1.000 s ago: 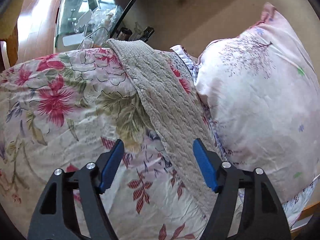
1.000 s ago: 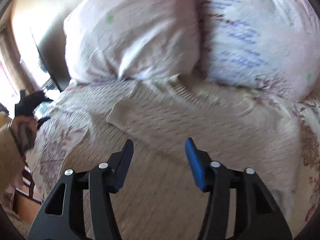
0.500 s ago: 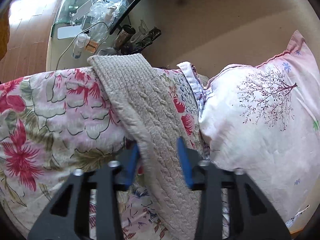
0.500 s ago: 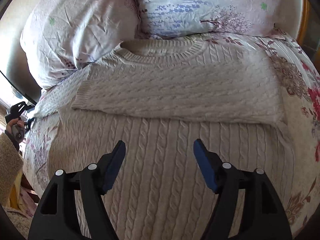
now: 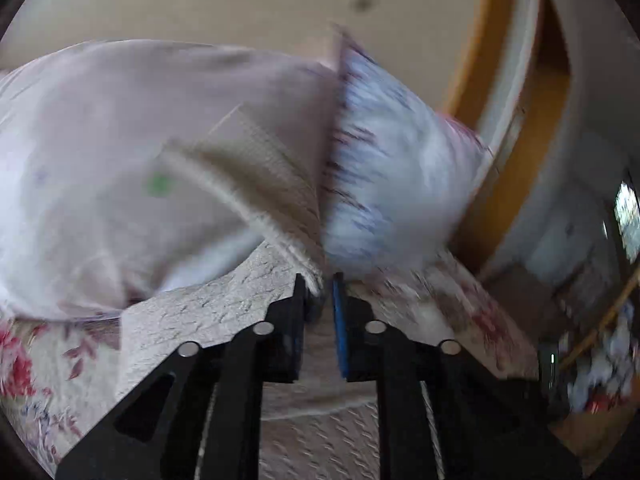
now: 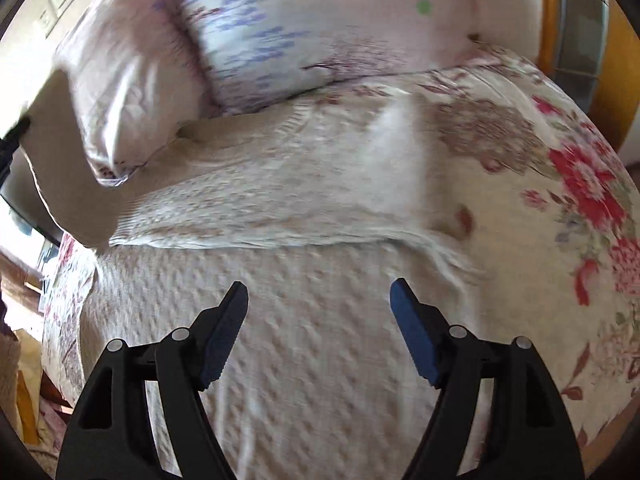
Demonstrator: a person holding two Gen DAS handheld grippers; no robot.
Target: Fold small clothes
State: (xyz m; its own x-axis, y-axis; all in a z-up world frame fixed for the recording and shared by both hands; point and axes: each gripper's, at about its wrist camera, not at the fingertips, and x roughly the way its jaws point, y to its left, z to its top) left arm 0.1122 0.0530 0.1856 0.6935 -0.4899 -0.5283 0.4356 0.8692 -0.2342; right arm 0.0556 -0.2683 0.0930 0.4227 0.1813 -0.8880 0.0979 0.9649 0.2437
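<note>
A cream cable-knit sweater [image 6: 304, 344] lies flat on the floral bedspread [image 6: 576, 184], its neck toward the pillows and one sleeve [image 6: 256, 216] folded across the chest. My left gripper [image 5: 320, 292] is shut on the other sleeve [image 5: 256, 176] and holds it lifted in front of the pillows; the view is blurred. The sweater body [image 5: 200, 312] lies below it. My right gripper [image 6: 318, 300] is open and empty, hovering over the lower body of the sweater.
Two pillows stand at the head of the bed, a pale pink one [image 6: 132, 68] and one with a blue and purple print [image 6: 304, 28]. A wooden bed frame [image 5: 492, 132] runs behind them. The bed's edge drops off at the left [image 6: 60, 300].
My left gripper has closed on the outstretched sleeve and swung it up and over toward the pillows and sweater body. My right gripper stays open over the sweater, shifted slightly.
</note>
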